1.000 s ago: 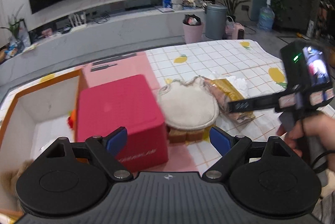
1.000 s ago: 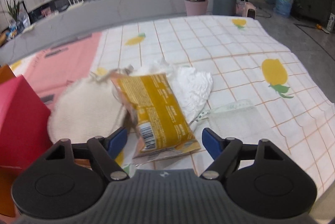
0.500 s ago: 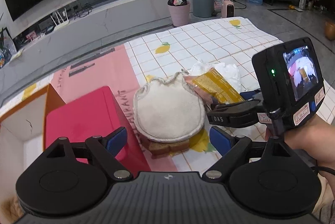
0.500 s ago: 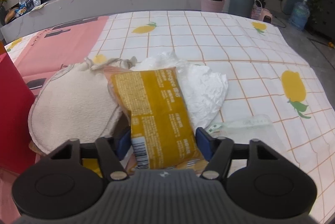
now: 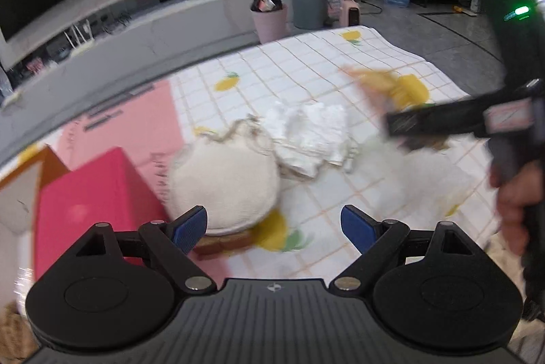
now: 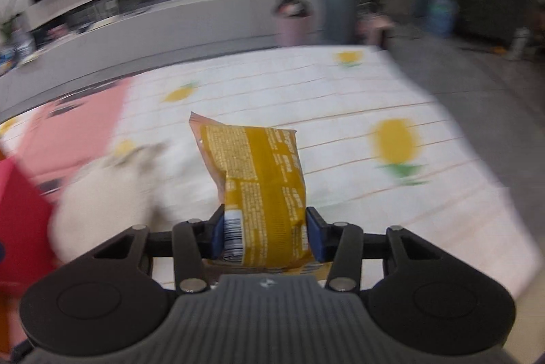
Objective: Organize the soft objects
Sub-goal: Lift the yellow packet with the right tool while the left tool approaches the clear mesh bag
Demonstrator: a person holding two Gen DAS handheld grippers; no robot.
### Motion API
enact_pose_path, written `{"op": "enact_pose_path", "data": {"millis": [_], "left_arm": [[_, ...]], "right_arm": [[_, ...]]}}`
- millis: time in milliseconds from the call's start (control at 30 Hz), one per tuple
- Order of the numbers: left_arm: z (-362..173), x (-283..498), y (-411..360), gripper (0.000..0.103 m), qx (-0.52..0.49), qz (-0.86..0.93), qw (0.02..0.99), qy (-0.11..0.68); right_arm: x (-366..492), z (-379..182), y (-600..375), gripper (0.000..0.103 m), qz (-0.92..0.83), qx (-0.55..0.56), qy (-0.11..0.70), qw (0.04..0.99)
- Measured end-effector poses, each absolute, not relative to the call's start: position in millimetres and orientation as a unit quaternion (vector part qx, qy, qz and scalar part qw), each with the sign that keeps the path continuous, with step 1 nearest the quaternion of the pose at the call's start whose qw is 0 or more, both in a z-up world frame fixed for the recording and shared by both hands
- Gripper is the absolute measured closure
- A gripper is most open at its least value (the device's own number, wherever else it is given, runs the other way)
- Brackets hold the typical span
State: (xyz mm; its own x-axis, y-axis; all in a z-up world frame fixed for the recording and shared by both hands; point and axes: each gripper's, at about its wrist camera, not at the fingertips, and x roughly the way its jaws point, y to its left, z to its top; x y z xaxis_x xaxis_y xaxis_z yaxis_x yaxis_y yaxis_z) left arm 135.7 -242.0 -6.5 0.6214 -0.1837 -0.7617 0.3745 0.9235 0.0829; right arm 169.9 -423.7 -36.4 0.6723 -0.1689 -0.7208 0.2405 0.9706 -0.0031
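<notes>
My right gripper has its jaws closing on a yellow snack packet, and the blue pads press on both of its sides. The packet is lifted off the cloth; in the left wrist view it shows blurred ahead of the right gripper. My left gripper stands open with nothing between its fingers. Just beyond its left fingertip lies a round cream pouch on a brown slab. A crumpled white cloth lies behind the pouch.
A red box stands at the left, with an orange-rimmed open box beside it. The table wears a white checked cloth with yellow fruit prints and a pink mat. A person's hand holds the right gripper.
The right gripper closed on the yellow packet and lifted it up and to the right, off the white cloth. The left gripper moved rightward; the red box slid toward the picture's left.
</notes>
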Motion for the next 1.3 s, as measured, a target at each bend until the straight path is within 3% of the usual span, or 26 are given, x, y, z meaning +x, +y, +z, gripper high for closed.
{"op": "enact_pose_path", "data": {"millis": [333, 533, 567, 667, 1133, 1300], "left_arm": [[-47.0, 163.0, -321.4, 0.000, 0.022, -0.217, 0.840, 0.496], [-73.4, 176.1, -380.3, 0.000, 0.024, -0.206, 0.830, 0.517], [-76.2, 177.4, -388.7, 0.000, 0.028, -0.200, 0.832, 0.517], [-80.5, 181.9, -407.3, 0.000, 0.025, -0.185, 0.836, 0.515], [-108.3, 202.5, -437.5, 0.000, 0.077, -0.124, 0.850, 0.506], [-110.7, 199.0, -428.9, 0.000, 0.091, -0.146, 0.854, 0.491]], "right_arm": [[136.7, -63.7, -539.1, 0.057, -0.234, 0.136, 0.416, 0.868], [129.0, -68.9, -561.7, 0.059, -0.332, 0.078, 0.405, 0.849], [125.7, -70.2, -566.7, 0.065, -0.325, 0.092, 0.403, 0.851], [124.3, -78.0, -576.6, 0.069, -0.298, 0.128, 0.406, 0.855], [128.0, -94.4, -569.7, 0.067, -0.201, 0.106, 0.417, 0.880], [111.9, -90.2, -578.9, 0.062, -0.153, 0.174, 0.408, 0.883]]}}
